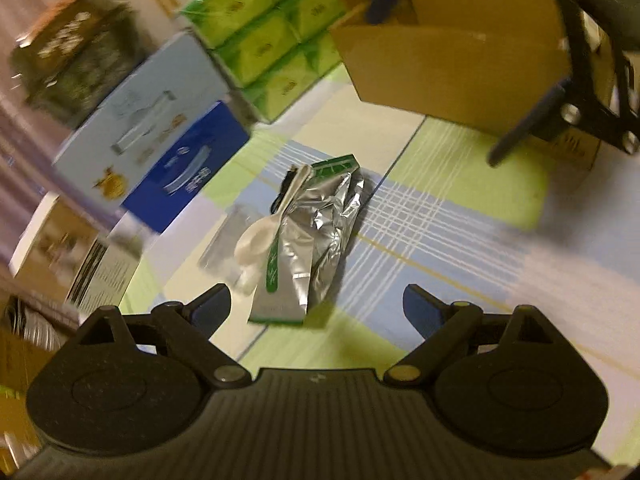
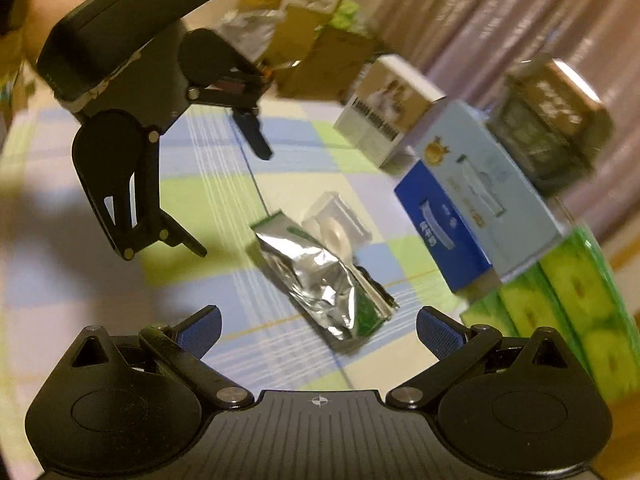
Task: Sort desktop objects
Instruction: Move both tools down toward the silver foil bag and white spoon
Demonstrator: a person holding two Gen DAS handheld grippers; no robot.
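Observation:
A crumpled silver foil pouch with green trim [image 1: 316, 236] [image 2: 320, 280] lies on the checked tablecloth. Along one side of it rests a white plastic spoon [image 1: 260, 232] [image 2: 336, 234], on top of a clear plastic wrapper [image 1: 222, 240] [image 2: 344, 212]. A small black item [image 1: 285, 188] [image 2: 378, 286] peeks out beside the pouch's far end. My left gripper [image 1: 316, 304] [image 2: 232, 204] hovers open just short of the pouch, nothing between its fingers. My right gripper [image 2: 318, 320] [image 1: 434, 88] is open too, facing the pouch from the opposite side.
A dark blue box [image 1: 188, 168] [image 2: 440, 228], a pale blue box [image 1: 140, 108] and stacked green tissue packs [image 1: 272, 28] [image 2: 568, 320] border the pouch. A cardboard box [image 1: 448, 60] stands behind it. A white and brown box [image 2: 392, 108] and a dark box [image 2: 548, 120] stand farther off.

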